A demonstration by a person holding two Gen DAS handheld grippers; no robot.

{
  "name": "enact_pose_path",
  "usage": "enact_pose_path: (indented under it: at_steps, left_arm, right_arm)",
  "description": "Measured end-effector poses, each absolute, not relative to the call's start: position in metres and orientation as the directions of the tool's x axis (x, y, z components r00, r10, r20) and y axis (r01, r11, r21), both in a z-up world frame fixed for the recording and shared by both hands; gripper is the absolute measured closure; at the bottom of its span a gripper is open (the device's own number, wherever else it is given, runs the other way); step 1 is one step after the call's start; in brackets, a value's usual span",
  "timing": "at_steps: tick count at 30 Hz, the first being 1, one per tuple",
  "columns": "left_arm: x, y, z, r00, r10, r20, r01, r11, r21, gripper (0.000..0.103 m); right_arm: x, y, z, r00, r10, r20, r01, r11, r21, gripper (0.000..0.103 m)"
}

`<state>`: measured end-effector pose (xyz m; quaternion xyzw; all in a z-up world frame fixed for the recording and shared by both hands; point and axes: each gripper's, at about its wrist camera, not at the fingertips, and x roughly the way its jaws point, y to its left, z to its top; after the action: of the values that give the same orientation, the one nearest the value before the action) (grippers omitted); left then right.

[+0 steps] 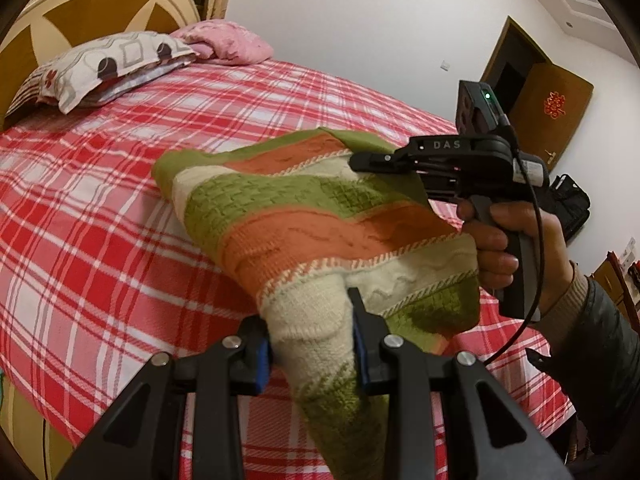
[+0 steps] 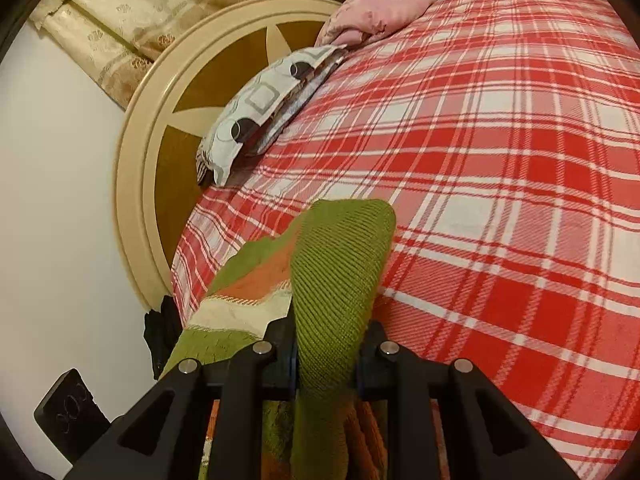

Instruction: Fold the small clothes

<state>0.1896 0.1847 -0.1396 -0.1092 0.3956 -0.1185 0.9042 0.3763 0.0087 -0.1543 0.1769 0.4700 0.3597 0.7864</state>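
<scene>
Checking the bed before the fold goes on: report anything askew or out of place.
Nothing looks damaged or spilled. The striped knit garment hangs bunched between the left tool and right tool, not flat on the plaid sheet. The patterned pillow lies skewed beside the crumpled pink cloth.

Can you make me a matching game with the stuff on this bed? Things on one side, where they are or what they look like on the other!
Things:
1. knitted sweater
2. pink blanket
3. patterned pillow
4. bedsheet

Clues:
A. red and white checks
B. bunched up beside the pillow
C. gripped in both grippers' jaws
D. lying against the headboard, grey squares and dark circles

Pairs: 1-C, 2-B, 3-D, 4-A
</scene>
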Motion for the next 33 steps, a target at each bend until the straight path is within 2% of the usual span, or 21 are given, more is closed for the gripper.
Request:
enact_pose_path:
  at_steps: [6, 10, 11, 14, 16, 18, 19, 20, 22, 24, 25, 27, 28, 30, 33]
  left_arm:
    - [0.187, 0.192, -0.157, 0.645, -0.296, -0.705, 0.114, 0.949, -0.295, 0.070]
    - [0.179, 0.200, -0.179, 0.608, -0.299, -0.735, 0.093, 0.947, -0.309, 0.066]
    - [0.175, 0.201, -0.183, 0.603, -0.296, -0.741, 0.092, 0.948, -0.304, 0.064]
    - [0.164, 0.208, -0.185, 0.610, -0.294, -0.736, 0.089, 0.948, -0.305, 0.059]
    - [0.160, 0.216, -0.174, 0.633, -0.303, -0.712, 0.084, 0.942, -0.325, 0.059]
    - [0.159, 0.222, -0.163, 0.679, -0.292, -0.674, 0.072, 0.940, -0.334, 0.052]
    - [0.160, 0.223, -0.159, 0.699, -0.269, -0.662, 0.061, 0.945, -0.320, 0.043]
    - [0.163, 0.223, -0.156, 0.711, -0.242, -0.660, 0.050, 0.954, -0.295, 0.038]
    - [0.171, 0.220, -0.157, 0.722, -0.219, -0.656, 0.044, 0.961, -0.272, 0.038]
    - [0.181, 0.216, -0.166, 0.722, -0.170, -0.670, 0.019, 0.974, -0.226, 0.038]
    - [0.183, 0.212, -0.172, 0.720, -0.139, -0.680, 0.009, 0.981, -0.192, 0.037]
    - [0.184, 0.207, -0.184, 0.728, -0.098, -0.679, 0.005, 0.990, -0.138, 0.024]
    - [0.181, 0.207, -0.186, 0.733, -0.087, -0.675, -0.003, 0.991, -0.131, 0.018]
    - [0.174, 0.206, -0.190, 0.756, -0.046, -0.653, -0.016, 0.996, -0.088, 0.011]
    - [0.164, 0.206, -0.187, 0.753, -0.037, -0.657, -0.019, 0.997, -0.078, 0.008]
  right_arm:
    - [0.381, 0.023, -0.172, 0.275, 0.700, -0.659, -0.396, 0.707, 0.586, 0.083]
    - [0.381, 0.013, -0.177, 0.281, 0.705, -0.652, -0.372, 0.706, 0.603, 0.079]
    - [0.378, 0.011, -0.175, 0.288, 0.703, -0.650, -0.378, 0.707, 0.598, 0.076]
    - [0.365, 0.003, -0.163, 0.340, 0.668, -0.663, -0.405, 0.740, 0.538, 0.074]
    - [0.352, -0.007, -0.149, 0.377, 0.663, -0.647, -0.424, 0.744, 0.516, 0.073]
    - [0.333, -0.010, -0.134, 0.390, 0.687, -0.614, -0.460, 0.723, 0.516, 0.073]
    - [0.316, -0.009, -0.124, 0.369, 0.727, -0.580, -0.510, 0.680, 0.527, 0.073]
    - [0.304, -0.005, -0.119, 0.348, 0.750, -0.563, -0.542, 0.650, 0.532, 0.071]
    - [0.274, 0.006, -0.117, 0.270, 0.800, -0.536, -0.602, 0.575, 0.555, 0.061]
    - [0.252, 0.017, -0.135, 0.181, 0.814, -0.552, -0.609, 0.533, 0.587, 0.059]
    - [0.249, 0.018, -0.148, 0.212, 0.760, -0.615, -0.580, 0.604, 0.546, 0.059]
    - [0.256, 0.006, -0.177, 0.255, 0.684, -0.683, -0.486, 0.701, 0.521, 0.059]
    - [0.265, -0.009, -0.193, 0.255, 0.702, -0.665, -0.411, 0.701, 0.583, 0.062]
    - [0.274, -0.034, -0.211, 0.234, 0.799, -0.555, -0.328, 0.602, 0.728, 0.064]
    - [0.269, -0.040, -0.213, 0.249, 0.813, -0.526, -0.338, 0.582, 0.740, 0.065]
